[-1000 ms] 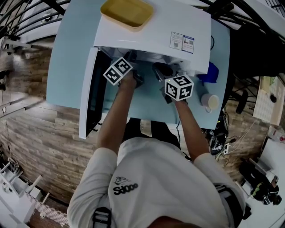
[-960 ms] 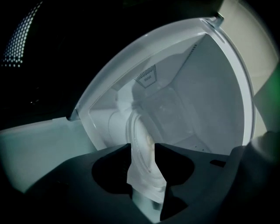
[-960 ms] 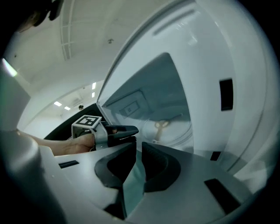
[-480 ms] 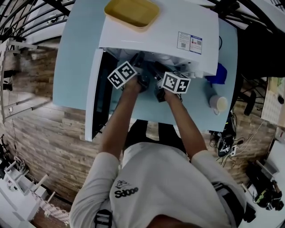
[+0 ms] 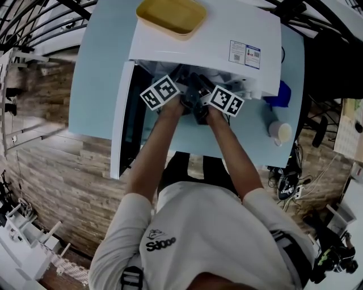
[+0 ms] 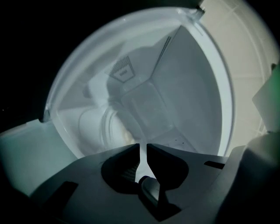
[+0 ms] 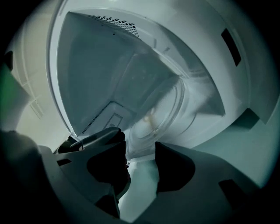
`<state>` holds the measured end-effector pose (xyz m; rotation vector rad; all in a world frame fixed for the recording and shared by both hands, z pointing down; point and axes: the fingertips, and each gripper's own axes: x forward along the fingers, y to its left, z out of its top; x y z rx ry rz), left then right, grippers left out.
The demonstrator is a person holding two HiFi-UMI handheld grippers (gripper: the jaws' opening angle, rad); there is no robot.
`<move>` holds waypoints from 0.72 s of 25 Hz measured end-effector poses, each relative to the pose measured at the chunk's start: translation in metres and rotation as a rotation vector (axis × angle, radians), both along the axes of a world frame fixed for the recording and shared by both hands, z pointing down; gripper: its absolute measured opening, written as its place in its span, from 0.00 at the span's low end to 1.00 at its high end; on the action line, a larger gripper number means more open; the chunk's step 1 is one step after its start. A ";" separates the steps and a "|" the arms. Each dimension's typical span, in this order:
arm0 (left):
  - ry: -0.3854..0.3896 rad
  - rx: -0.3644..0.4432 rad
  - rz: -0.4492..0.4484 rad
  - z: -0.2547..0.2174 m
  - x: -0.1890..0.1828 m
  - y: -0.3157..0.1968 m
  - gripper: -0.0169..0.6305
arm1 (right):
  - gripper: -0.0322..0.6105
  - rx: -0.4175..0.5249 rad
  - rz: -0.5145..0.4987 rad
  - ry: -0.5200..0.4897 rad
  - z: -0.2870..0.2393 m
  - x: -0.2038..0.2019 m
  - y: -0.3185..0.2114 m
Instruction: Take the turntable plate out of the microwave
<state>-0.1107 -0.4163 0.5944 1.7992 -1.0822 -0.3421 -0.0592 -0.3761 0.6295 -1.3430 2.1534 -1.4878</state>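
Now your left gripper (image 6: 141,148) has just been closing. Its jaws stand nearly together with only a thin pale sliver between them, the near rim of the turntable plate (image 6: 111,127), which they pinch. Your right gripper (image 7: 141,151) has just been opening. Its jaws are spread wide, and the plate's glass rim lies at the gap between their tips with neither pad pressing on it.

The plate is not yet out. It sits inside the cavity of the microwave (image 5: 198,42), its far side toward the back wall, and you cannot tell from these views whether it lies flat or is lifted.

Seen from your head, both grippers reach side by side into the oven's mouth, with their marker cubes (image 5: 160,92) close together. The door (image 5: 118,127) hangs open at your left. A yellow tray (image 5: 170,14) rests on top of the microwave, which stands on a pale blue table (image 5: 96,73). A cup (image 5: 280,131) stands on that table, off to your right.
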 end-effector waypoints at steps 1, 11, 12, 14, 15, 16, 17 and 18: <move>-0.008 -0.012 0.006 -0.001 0.002 -0.002 0.12 | 0.32 0.001 0.001 0.000 0.000 0.000 -0.001; -0.204 -0.115 -0.068 0.034 -0.022 0.008 0.31 | 0.34 0.029 -0.039 0.006 -0.002 -0.002 0.000; -0.199 -0.118 -0.059 0.036 -0.019 0.008 0.31 | 0.34 0.031 -0.042 0.006 -0.002 -0.002 0.000; -0.180 -0.122 -0.041 0.036 -0.012 0.006 0.31 | 0.35 0.033 -0.045 0.000 -0.002 -0.002 0.001; -0.169 -0.128 -0.041 0.035 -0.010 0.006 0.31 | 0.35 0.035 -0.047 -0.003 -0.002 -0.002 0.001; -0.152 -0.138 -0.049 0.035 -0.009 0.005 0.31 | 0.35 0.037 -0.048 -0.006 -0.003 -0.002 0.001; -0.125 -0.149 -0.061 0.035 -0.010 0.005 0.31 | 0.35 0.036 -0.048 -0.010 -0.003 -0.002 0.001; -0.088 -0.160 -0.073 0.035 -0.011 0.005 0.31 | 0.35 0.033 -0.046 -0.017 -0.003 -0.002 0.001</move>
